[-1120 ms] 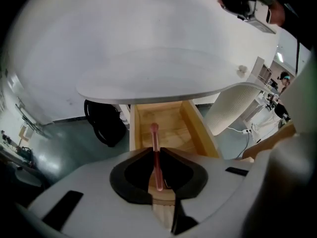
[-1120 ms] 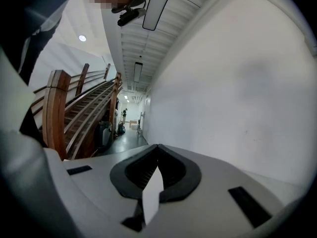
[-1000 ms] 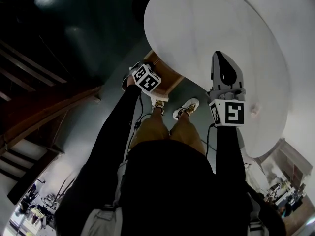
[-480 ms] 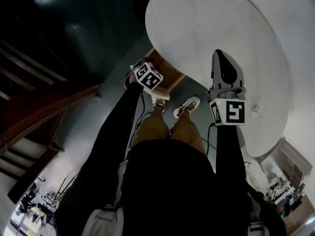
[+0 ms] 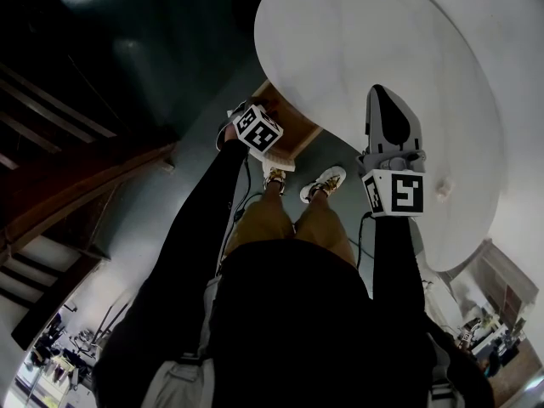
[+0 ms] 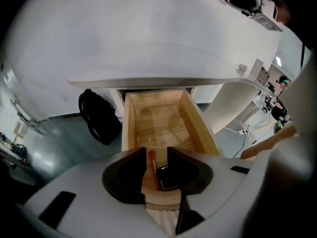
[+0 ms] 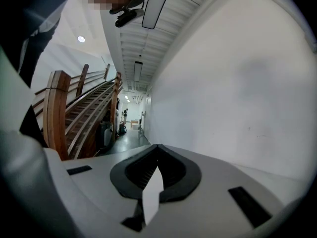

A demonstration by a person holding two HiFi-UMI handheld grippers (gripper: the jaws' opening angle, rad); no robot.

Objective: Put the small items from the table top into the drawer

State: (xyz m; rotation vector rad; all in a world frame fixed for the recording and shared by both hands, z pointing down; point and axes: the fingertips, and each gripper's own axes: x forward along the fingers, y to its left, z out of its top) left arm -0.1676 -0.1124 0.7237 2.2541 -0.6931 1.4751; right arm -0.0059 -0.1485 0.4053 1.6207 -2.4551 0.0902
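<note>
A: Left gripper view. The left gripper [image 6: 157, 155] points down into the open drawer [image 6: 156, 118]. Its jaws have just been opening and now stand apart.
B: Anything between them?
A: The pads press on nothing. Through the gap I see a thin red stick [image 6: 152, 160] and, just beside it, a small dark case [image 6: 167, 178]. Both lie on the drawer floor at the pulled-out end. It reads as a release, with the load delivered.
B: Head view?
A: The left gripper hangs over the drawer, which juts out from under the white tabletop [image 5: 365, 41]. The right gripper [image 5: 379, 93] lies over the tabletop, well apart from the drawer. One small pale item [image 5: 440, 189] sits near the tabletop's edge, to that gripper's right.
B: Right gripper view?
A: Jaws closed tip to tip, holding nothing. Bare tabletop ahead.
B: Meaning?
A: My judgement is that this drop is done and the pale item is left to fetch.
</note>
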